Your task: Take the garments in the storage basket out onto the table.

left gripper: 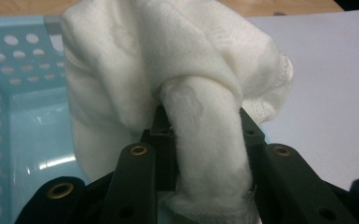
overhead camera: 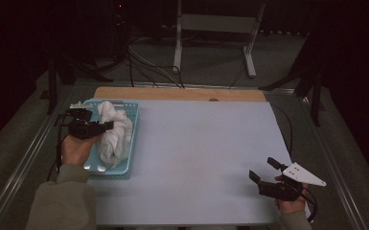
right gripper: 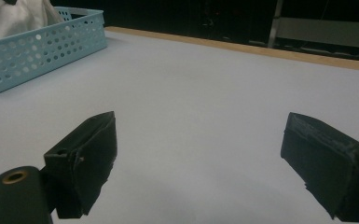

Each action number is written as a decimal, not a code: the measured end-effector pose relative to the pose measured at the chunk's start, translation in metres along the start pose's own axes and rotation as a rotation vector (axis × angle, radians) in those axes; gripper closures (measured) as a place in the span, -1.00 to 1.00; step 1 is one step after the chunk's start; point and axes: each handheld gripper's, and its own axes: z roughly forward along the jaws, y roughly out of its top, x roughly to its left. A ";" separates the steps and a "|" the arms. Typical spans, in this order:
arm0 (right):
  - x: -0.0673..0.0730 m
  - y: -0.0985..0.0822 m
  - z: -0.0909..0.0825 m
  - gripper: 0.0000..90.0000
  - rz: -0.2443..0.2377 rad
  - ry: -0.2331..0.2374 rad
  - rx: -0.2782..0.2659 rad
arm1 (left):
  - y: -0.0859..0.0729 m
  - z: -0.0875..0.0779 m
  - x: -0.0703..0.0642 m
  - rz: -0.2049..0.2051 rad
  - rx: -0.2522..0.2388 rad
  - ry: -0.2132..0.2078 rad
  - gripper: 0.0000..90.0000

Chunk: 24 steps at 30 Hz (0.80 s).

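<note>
Left gripper (left gripper: 205,140) pinching white cloth (left gripper: 177,70), fingertips buried; right gripper (right gripper: 200,163) spread.

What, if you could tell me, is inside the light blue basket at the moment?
A white cloth bunched up in the blue basket, the left gripper shut on a fold. Part of the bare floor shows; anything beneath the cloth is covered.

left claw (left gripper: 205,135): tips buried in white cloth (left gripper: 177,60) | basket (left gripper: 23,70): floor mostly hidden by cloth, cut by left edge | right claw (right gripper: 205,158): outer jaw cut off
</note>
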 end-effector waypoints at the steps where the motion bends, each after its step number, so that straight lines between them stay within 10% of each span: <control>1: 0.000 0.000 0.000 -0.76 0.001 0.000 0.001 | 0.003 -0.002 -0.002 0.006 -0.010 -0.003 0.53; 24: -0.001 0.000 0.000 -0.76 0.004 -0.004 0.005 | 0.024 -0.011 -0.028 0.036 -0.073 -0.076 0.53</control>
